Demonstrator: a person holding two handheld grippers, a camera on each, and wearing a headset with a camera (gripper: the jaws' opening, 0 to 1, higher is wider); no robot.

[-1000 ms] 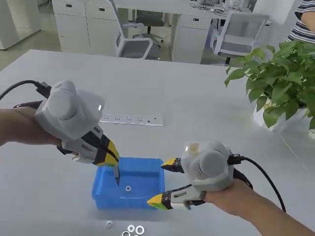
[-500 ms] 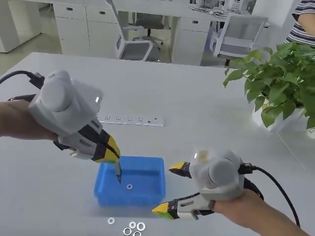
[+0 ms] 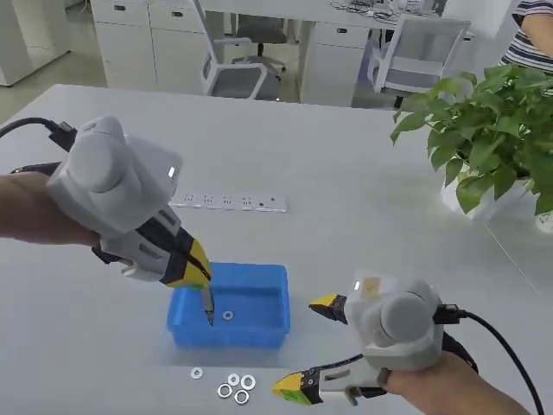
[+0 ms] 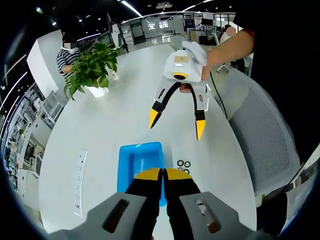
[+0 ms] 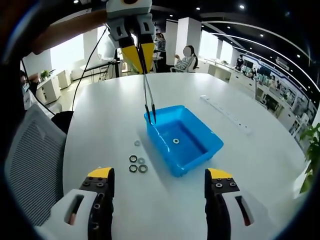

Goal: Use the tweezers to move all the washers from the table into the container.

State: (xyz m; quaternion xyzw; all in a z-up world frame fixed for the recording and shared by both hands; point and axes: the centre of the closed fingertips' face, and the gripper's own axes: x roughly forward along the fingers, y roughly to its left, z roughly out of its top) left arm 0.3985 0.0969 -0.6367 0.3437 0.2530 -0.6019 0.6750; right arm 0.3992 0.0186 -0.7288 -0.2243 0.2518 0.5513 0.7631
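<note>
We see the white table (image 3: 346,173) with a plant (image 3: 492,130) at its right edge and the blue container (image 3: 259,271) in front of us. The whole head view has shifted since a second ago, so more of the table's near edge shows now.

The left gripper (image 3: 197,264) stays over the container's left side, as it did before, its jaws pinched narrow on the tweezers (image 3: 207,304). In the right gripper view the tweezers (image 5: 149,95) hang down from it (image 5: 136,52), with their tips above the container's (image 5: 200,155) near corner.

The right gripper (image 3: 308,346) is what has changed. A second ago its jaws sat against the container's front right corner; now it has drawn back toward us and to the right, apart from the container, with its jaws spread wide and nothing between them. The left gripper view shows it (image 4: 176,125) the same way.

A power strip (image 3: 229,202) lies beyond the container.

One washer (image 3: 227,316) lies on the container's floor, just beside the tweezer tips, where it lay before. The other washers (image 3: 235,386) lie on the table in front of the container: a tight cluster, and one lone piece to its left.
</note>
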